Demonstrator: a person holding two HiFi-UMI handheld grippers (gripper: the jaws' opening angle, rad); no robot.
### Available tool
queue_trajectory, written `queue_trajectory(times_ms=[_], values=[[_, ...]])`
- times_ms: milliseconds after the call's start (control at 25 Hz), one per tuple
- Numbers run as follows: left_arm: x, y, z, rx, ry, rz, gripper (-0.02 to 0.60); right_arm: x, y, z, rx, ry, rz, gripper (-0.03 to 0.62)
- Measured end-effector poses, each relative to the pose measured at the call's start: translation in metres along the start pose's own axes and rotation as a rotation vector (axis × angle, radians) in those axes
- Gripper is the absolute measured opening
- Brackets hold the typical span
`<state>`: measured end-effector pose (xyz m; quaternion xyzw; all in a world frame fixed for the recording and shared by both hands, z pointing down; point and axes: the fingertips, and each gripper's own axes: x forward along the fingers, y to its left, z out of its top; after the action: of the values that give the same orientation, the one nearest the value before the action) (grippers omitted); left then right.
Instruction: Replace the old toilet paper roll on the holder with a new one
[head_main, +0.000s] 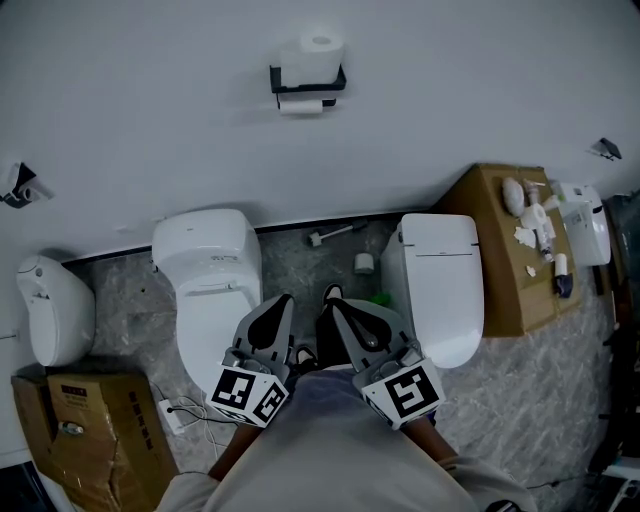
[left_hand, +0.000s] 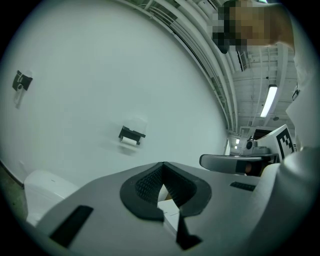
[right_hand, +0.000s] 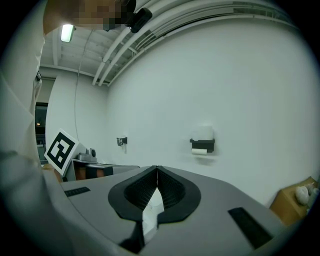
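Looking down the head view, I have the left gripper (head_main: 279, 303) and the right gripper (head_main: 336, 302) side by side close to my body. Both have their jaws pressed together with nothing between them, and each gripper view shows the ribbed pads meeting in a closed seam.

The holder (head_main: 308, 84) is on the far wall, well apart from both tools. A full white roll (head_main: 321, 49) rests loose on top of it, and the old roll (head_main: 301, 105) sits just under the black bracket. Between me and that wall stand the left toilet (head_main: 208, 262) and the right toilet (head_main: 441, 277), with a strip of floor between them.

My worries from here:
- **Shut jaws:** if I reach the holder like this, I would push a roll rather than take it. I judge they must open well before contact.
- **Loose roll:** the full roll looks unsecured, so a nudge from either tool while I free the old one could tip it off to the floor by the toilets.
- **Narrow lane:** the way between the two toilets is tight, and a tool could catch a bowl.
- **Unknown fixing:** from this far away I cannot tell how the old roll is fixed, so pulling the wrong way might strain the bracket.
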<state>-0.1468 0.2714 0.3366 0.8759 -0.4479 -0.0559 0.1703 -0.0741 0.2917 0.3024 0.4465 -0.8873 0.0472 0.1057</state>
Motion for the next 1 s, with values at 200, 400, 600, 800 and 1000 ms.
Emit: queue_trajectory(times_ms=[200, 400, 600, 800, 1000], values=[[0.02, 0.014, 0.007, 0.0, -0.003, 0.0, 0.005, 0.023, -0.007, 0.004, -0.01, 0.021, 0.017, 0.017], [0.047, 0.024, 0.015, 0.0, -0.001, 0.005, 0.005, 0.041, -0.035, 0.008, 0.001, 0.012, 0.005, 0.017], [0.083, 0.035, 0.019, -0.001, 0.01, -0.011, 0.005, 0.062, -0.068, 0.013, 0.007, 0.015, -0.004, 0.017], [0.123, 0.047, 0.025, -0.02, 0.02, 0.003, 0.005, 0.085, -0.105, 0.021, 0.008, 0.012, -0.005, 0.017], [0.164, 0.055, 0.029, -0.02, 0.027, 0.008, 0.005, 0.105, -0.144, 0.024, 0.013, 0.013, -0.002, 0.017]])
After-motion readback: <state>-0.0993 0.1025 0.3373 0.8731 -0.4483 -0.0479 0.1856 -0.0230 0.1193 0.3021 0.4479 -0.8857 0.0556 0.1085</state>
